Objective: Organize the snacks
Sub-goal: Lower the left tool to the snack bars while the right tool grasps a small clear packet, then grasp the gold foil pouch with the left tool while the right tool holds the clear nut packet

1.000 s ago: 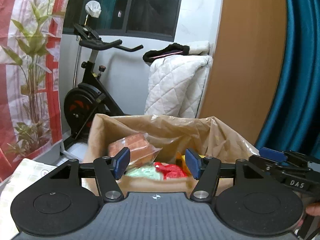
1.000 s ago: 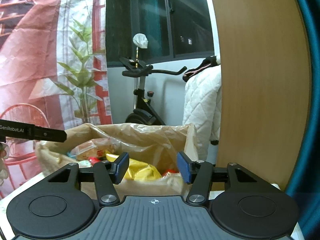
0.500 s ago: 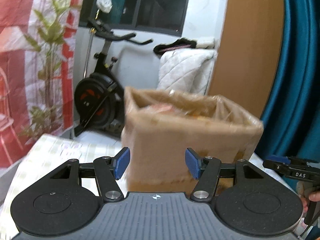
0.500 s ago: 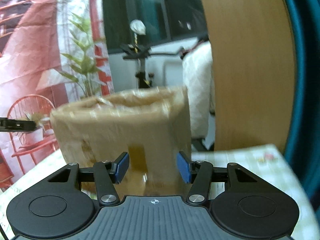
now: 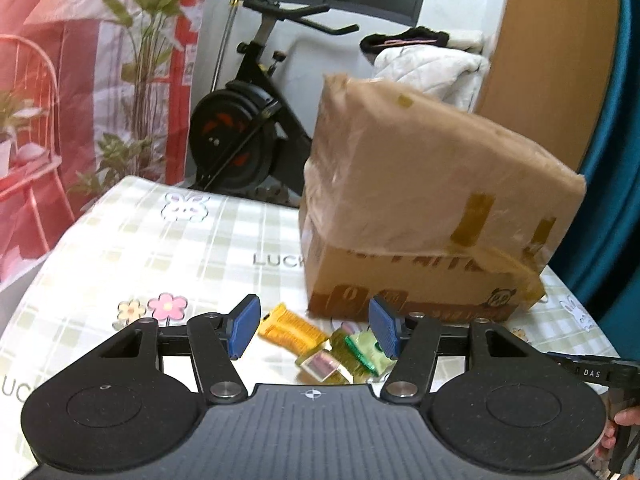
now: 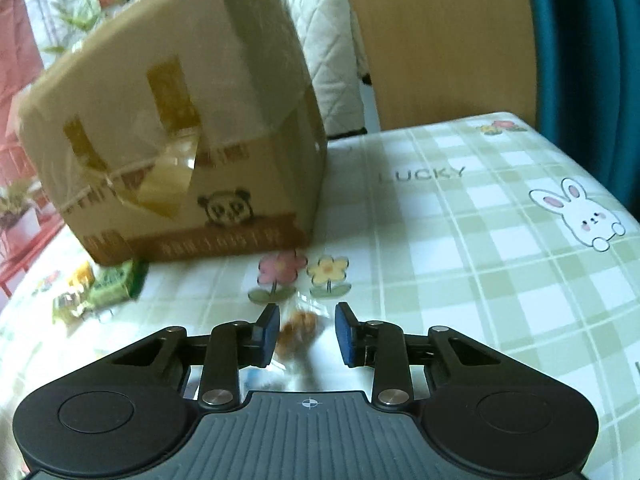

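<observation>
A cardboard box (image 5: 420, 216) lined with a brown plastic bag stands on the table; it also shows in the right wrist view (image 6: 180, 152). In front of it lie small wrapped snacks: an orange-yellow pack (image 5: 290, 330), a green pack (image 5: 362, 350) and a shiny gold one (image 5: 320, 366). My left gripper (image 5: 314, 332) is open, just above these snacks. My right gripper (image 6: 306, 334) is open over a clear packet with brown pieces (image 6: 298, 334). The green pack (image 6: 114, 286) lies to its left by the box.
The table wears a green-checked cloth (image 6: 460, 240) with flowers, a rabbit and "LUCKY" print. Behind stand an exercise bike (image 5: 248, 128), a white quilted cover (image 5: 432, 64), a wooden panel (image 6: 436, 40) and a blue curtain (image 5: 616, 160). The other gripper shows at right (image 5: 596, 372).
Both grippers have dropped from above the box's open top down to table level in front of it. The snacks on the cloth have come into view. Both stay open.
</observation>
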Demonstrator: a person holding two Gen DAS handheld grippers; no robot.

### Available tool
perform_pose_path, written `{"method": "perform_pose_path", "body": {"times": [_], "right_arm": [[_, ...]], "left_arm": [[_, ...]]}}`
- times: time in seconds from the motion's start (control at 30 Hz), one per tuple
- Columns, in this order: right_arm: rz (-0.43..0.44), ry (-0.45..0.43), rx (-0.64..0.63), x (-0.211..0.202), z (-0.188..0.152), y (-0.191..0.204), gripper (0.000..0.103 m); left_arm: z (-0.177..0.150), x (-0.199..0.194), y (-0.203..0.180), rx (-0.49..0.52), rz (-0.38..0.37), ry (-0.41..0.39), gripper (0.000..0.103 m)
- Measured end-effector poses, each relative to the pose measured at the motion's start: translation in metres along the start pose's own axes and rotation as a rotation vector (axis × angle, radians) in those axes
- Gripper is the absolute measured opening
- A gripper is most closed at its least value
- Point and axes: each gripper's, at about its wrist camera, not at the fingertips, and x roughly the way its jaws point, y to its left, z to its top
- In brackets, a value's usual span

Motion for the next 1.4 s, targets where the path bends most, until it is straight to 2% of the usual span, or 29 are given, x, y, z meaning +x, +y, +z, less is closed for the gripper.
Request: {"method": "perform_pose_path", "body": {"times": [0.3, 0.37, 0.47, 0.7, 0.9, 0.93, 1.0, 1.03, 1.2, 1.3, 1.4], "right_arm": [[0.008, 0.009, -0.054, 0.014, 0.004, 0.014, 0.029], [0.009, 0.010, -0.074, 0.017, 0.006, 0.016, 0.022], [0.011, 0.003, -0.115, 0.021, 0.007, 0.022, 0.018], [0.026, -0.026, -0.208, 0.025, 0.002, 0.035, 0.016], [0.047, -0.050, -0.180, 0.019, -0.002, 0.030, 0.016], [0.048, -0.053, -0.178, 0.018, -0.002, 0.029, 0.016], [0.047, -0.057, -0.174, 0.018, -0.002, 0.029, 0.016], [0.049, -0.059, -0.173, 0.017, -0.003, 0.029, 0.016], [0.053, -0.069, -0.162, 0.015, -0.004, 0.027, 0.016], [0.055, -0.066, -0.164, 0.015, -0.005, 0.027, 0.016], [0.055, -0.062, -0.170, 0.015, -0.005, 0.029, 0.016]], "left_arm": [[-0.012, 0.007, 0.000, 0.017, 0.007, 0.032, 0.062], [-0.014, 0.009, 0.000, 0.020, 0.004, 0.040, 0.062], [-0.018, 0.012, -0.001, 0.029, -0.004, 0.051, 0.062], [-0.031, 0.024, -0.003, 0.066, -0.009, 0.093, 0.062], [-0.037, 0.039, -0.009, 0.103, -0.007, 0.113, 0.062], [-0.037, 0.043, -0.011, 0.111, -0.009, 0.114, 0.061], [-0.038, 0.051, -0.015, 0.130, -0.009, 0.128, 0.051], [-0.038, 0.056, -0.016, 0.132, 0.003, 0.141, 0.051], [-0.040, 0.071, -0.010, 0.062, 0.054, 0.150, 0.051], [-0.038, 0.078, -0.007, -0.008, 0.035, 0.156, 0.052], [-0.040, 0.086, -0.009, -0.037, 0.019, 0.182, 0.052]]}}
